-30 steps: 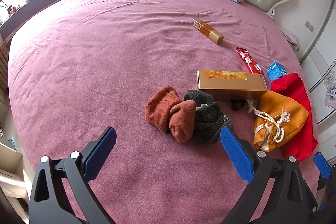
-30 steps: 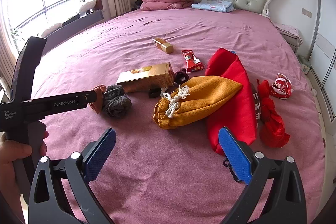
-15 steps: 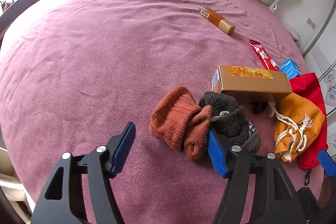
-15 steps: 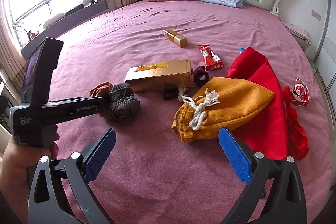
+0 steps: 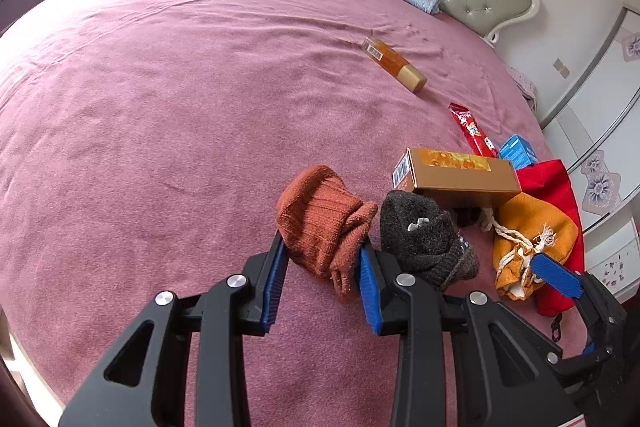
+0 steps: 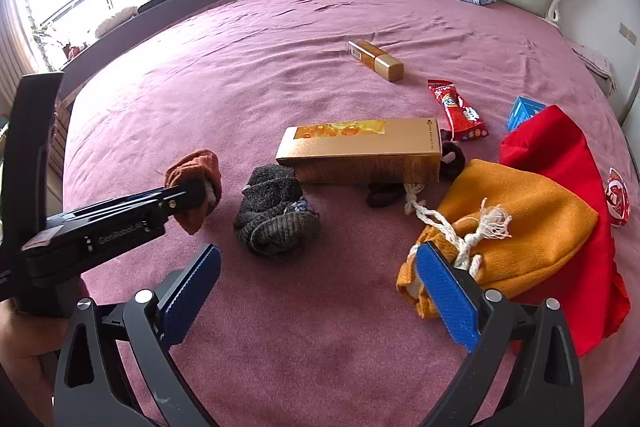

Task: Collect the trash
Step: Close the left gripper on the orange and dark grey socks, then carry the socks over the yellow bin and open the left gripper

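Rust-orange ribbed sock (image 5: 324, 223), charcoal knit sock (image 5: 424, 239), gold carton (image 6: 360, 155) with orange window print, mustard drawstring pouch (image 6: 520, 227) with cream cord, red bag (image 6: 560, 163), mauve bedspread (image 5: 180, 107), blue gripper pads (image 6: 446, 297).

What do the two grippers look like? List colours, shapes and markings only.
Both are the same build. The left gripper and right gripper have black plastic frames with triangular cut-outs and round silver bolts at the pivots. Their jaws carry flat, ribbed blue pads. Seen from the right wrist, the left gripper's black body bears white lettering and a small label. No cables or sleeves show.
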A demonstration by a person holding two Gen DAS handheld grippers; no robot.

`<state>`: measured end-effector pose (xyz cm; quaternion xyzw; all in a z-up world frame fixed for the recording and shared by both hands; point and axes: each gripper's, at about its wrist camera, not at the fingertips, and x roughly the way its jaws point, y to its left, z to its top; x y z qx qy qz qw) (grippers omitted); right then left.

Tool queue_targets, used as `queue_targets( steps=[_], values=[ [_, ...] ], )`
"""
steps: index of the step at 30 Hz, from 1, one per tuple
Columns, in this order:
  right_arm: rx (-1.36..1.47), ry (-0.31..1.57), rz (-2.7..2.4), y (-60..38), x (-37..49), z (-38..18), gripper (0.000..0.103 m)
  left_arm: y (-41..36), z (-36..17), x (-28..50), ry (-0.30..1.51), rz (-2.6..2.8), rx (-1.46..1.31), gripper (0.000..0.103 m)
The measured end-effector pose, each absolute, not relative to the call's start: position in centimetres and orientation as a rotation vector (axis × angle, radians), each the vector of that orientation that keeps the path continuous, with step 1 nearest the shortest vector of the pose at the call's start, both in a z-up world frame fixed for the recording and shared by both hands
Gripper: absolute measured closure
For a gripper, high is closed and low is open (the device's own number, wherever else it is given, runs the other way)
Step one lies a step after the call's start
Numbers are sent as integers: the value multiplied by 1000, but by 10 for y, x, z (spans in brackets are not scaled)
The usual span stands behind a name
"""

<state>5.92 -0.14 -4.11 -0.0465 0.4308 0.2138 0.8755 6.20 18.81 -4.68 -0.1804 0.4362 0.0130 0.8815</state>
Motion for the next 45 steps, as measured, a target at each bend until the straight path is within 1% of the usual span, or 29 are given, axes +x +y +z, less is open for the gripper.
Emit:
queue_targets(
  steps=[3,6,8,9,10,12,13,15,21,27,34,45],
  values=[
    [-94,928,462,10,69,-47,15,196,-40,60,896,26,-388,69],
    [-100,970,476,20,79,-55,27,196,-36,60,896,31,-359,69],
    [-90,991,486,24,85,-62,31,196,-34,59,896,26,-359,69],
    [-87,1002,487,25,87,-65,37,196,-33,60,898,24,-358,69],
    [-76,1019,499,26,90,-68,51,194,-33,60,902,25,-350,69],
    [-42,1030,517,24,90,-71,54,190,-31,59,906,30,-326,69],
    [-35,1021,521,22,89,-70,58,188,-30,57,905,25,-324,69],
    [-21,1016,537,18,85,-65,61,185,-26,56,903,15,-324,69],
    [30,951,539,-15,62,-34,62,162,-7,47,885,-39,-291,69],
    [85,878,477,-71,41,1,62,114,17,33,868,-138,-249,69],
    [149,828,366,-157,19,21,62,27,34,19,869,-296,-169,69],
    [226,796,144,-306,-30,28,61,-127,31,12,913,-561,-42,69]
  ],
)
